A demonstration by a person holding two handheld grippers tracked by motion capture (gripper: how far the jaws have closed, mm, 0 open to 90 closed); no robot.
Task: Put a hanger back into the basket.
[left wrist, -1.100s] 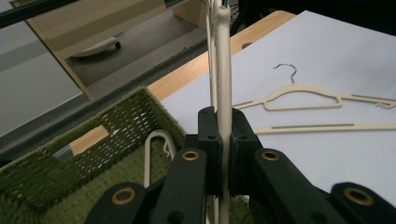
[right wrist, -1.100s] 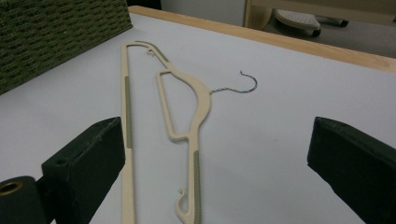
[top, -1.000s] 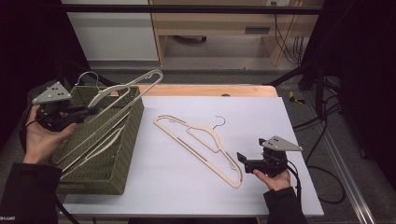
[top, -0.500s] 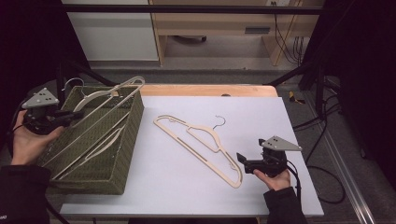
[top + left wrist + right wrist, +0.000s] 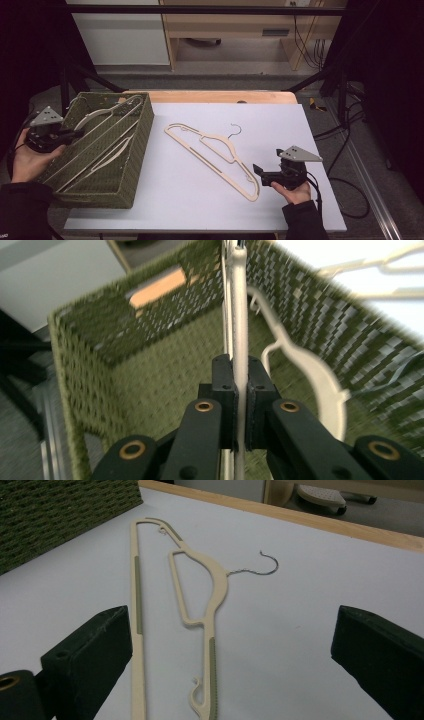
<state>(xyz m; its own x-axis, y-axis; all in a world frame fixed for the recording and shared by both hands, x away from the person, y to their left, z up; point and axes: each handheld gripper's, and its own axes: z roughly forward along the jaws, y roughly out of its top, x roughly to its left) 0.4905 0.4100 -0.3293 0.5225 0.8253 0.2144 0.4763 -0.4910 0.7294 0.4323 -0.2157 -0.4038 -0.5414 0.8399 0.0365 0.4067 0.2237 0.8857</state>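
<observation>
From my remote station I take the green woven basket [image 5: 131,165] at the left end of the table [image 5: 200,210] as my reference. Just outside its left wall, my left gripper [image 5: 75,134] reaches over the rim, and in the left gripper view its jaws are pressed together on the thin bar of a white hanger [image 5: 239,335] that runs up over the far wall. A second white hanger [image 5: 320,385] lies inside the basket to the right of the held one; that view is blurred at its right edge, so I cannot say for sure how many hangers rest there. Right of the basket, apart from it on the bare white tabletop, a beige hanger [image 5: 212,155] lies flat, its wire hook [image 5: 260,565] pointing away from the basket. Farther right, near the table's front edge, my right gripper [image 5: 259,171] sits just beside the beige hanger's near end, jaws spread wide and gripping nothing.
</observation>
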